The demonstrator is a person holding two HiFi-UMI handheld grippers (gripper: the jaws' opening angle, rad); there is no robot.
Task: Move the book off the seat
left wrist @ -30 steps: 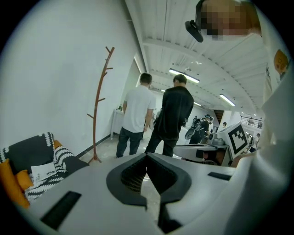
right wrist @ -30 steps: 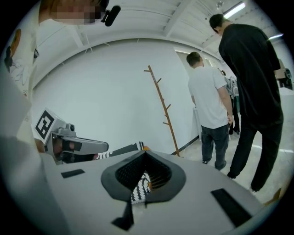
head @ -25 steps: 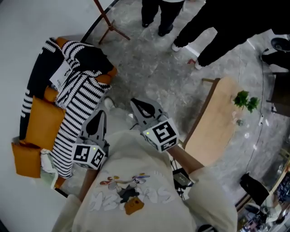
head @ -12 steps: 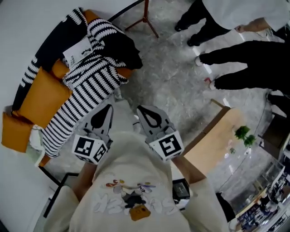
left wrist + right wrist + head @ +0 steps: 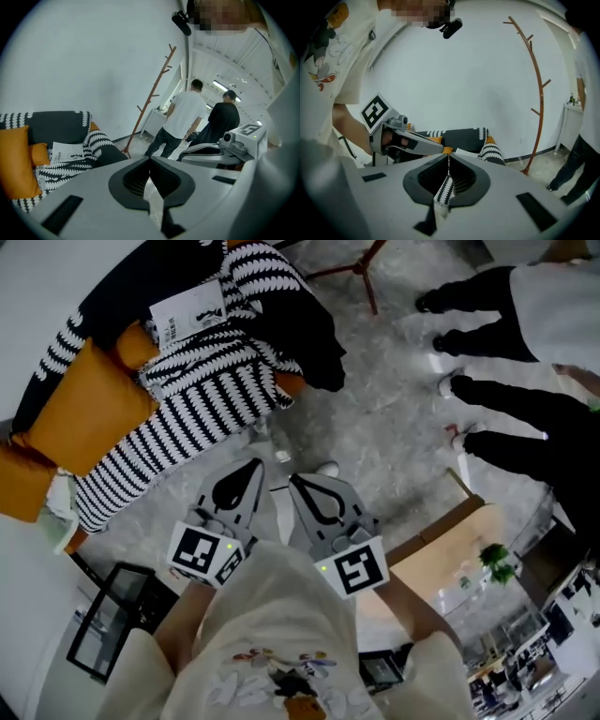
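A white wall point(image 5: 93, 56) and speckled grey floor point(image 5: 375, 427) are bounding the room, an orange seat point(image 5: 84, 418) is carrying a striped blanket point(image 5: 206, 390) with the book point(image 5: 187, 315) lying on it, and the left gripper point(image 5: 253, 467) and right gripper point(image 5: 298, 484) are hovering side by side over the floor, both closed and empty.

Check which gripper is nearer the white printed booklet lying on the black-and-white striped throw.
Left. The left gripper is on the side toward the white printed booklet, well short of it; the right gripper sits beside the left one, farther away.
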